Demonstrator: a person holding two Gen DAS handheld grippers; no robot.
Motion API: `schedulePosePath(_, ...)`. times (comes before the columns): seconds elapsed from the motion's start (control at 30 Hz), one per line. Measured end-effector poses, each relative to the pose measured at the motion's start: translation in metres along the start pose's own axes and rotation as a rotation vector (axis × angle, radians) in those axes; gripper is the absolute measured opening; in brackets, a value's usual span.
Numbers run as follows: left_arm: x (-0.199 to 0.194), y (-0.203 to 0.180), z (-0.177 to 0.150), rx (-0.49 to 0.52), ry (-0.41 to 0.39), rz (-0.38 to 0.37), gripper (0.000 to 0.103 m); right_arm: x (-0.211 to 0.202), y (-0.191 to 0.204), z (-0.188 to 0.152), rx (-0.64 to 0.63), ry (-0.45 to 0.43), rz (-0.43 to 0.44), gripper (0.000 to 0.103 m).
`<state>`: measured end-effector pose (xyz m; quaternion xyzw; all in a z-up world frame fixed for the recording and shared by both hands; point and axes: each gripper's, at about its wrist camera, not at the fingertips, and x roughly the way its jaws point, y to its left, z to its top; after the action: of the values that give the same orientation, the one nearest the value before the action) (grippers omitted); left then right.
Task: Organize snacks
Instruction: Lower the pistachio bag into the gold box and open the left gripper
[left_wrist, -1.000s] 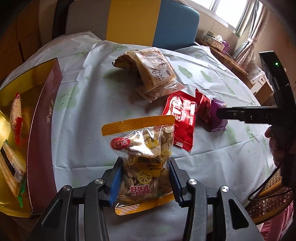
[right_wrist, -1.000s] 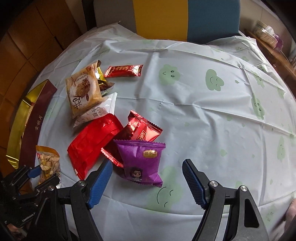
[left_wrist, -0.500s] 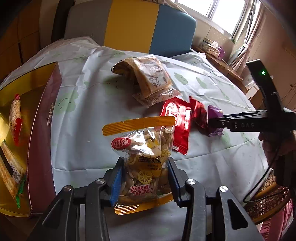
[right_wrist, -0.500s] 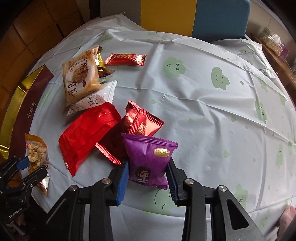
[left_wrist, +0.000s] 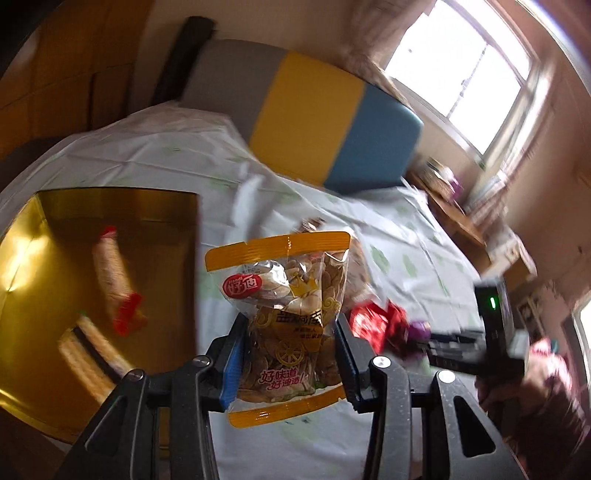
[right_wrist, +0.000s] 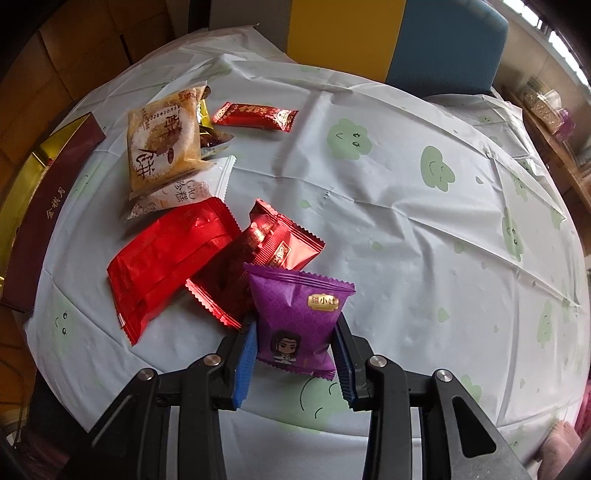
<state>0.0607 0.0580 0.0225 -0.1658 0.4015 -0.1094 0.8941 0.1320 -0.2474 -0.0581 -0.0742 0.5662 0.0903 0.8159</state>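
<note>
In the left wrist view my left gripper (left_wrist: 288, 343) is shut on a clear, orange-trimmed bag of seeds (left_wrist: 284, 314), held in the air just right of the open gold box (left_wrist: 155, 206). Wrapped snacks (left_wrist: 110, 266) lie inside that box. In the right wrist view my right gripper (right_wrist: 294, 332) is shut on a purple packet (right_wrist: 295, 317) at the near end of the snack pile on the table. The packet's far edge overlaps a dark red packet (right_wrist: 266, 251). The right gripper (left_wrist: 443, 339) also shows blurred at the right of the left wrist view.
A big red packet (right_wrist: 166, 258), a beige pastry pack (right_wrist: 162, 144), a white packet (right_wrist: 184, 192) and a small red bar (right_wrist: 258, 114) lie on the cloud-print cloth (right_wrist: 406, 221). The box's maroon side (right_wrist: 48, 195) stands at the left edge. A striped chair (left_wrist: 332, 118) stands behind the table.
My left gripper rose and swung left with the seed bag, from above the cloth to beside the gold box. My right gripper closed from wide open onto the purple packet.
</note>
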Motion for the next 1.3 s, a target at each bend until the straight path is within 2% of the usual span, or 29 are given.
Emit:
schedulePosePath(0.2, 0.013, 0.069, 0.037, -0.21, 0.024, 0.054, 0.044, -0.001, 0.001, 0.0, -0.003, 0.0, -0.001, 0.039)
schedulePosePath(0.47, 0.062, 0.109, 0.057, -0.339, 0.114, 0.106, 0.045, 0.0, 0.0, 0.001, 0.002, 0.003, 0.005, 0.039)
schedulePosePath(0.53, 0.073, 0.115, 0.062, -0.353, 0.132, 0.105, 0.045, 0.0, -0.001, 0.001, 0.002, 0.004, 0.007, 0.039)
schedulePosePath(0.7, 0.095, 0.12, 0.067, -0.355, 0.17, 0.167, 0.046, 0.0, 0.0, 0.001, -0.002, 0.005, 0.006, 0.039)
schedulePosePath(0.8, 0.105, 0.124, 0.068, -0.352, 0.18, 0.166, 0.049, 0.0, 0.0, 0.001, -0.003, 0.006, 0.005, 0.039)
schedulePosePath(0.9, 0.11, 0.124, 0.068, -0.347, 0.193, 0.183, 0.053, 0.001, 0.0, 0.002, -0.004, 0.006, 0.005, 0.039)
schedulePosePath(1.1, 0.109, 0.125, 0.07, -0.329, 0.193, 0.197, 0.054, 0.001, 0.001, 0.001, -0.01, 0.004, -0.001, 0.039)
schedulePosePath(1.3, 0.105, 0.123, 0.075, -0.298, 0.198, 0.183, 0.067, 0.001, 0.001, 0.001, -0.013, 0.003, -0.003, 0.039)
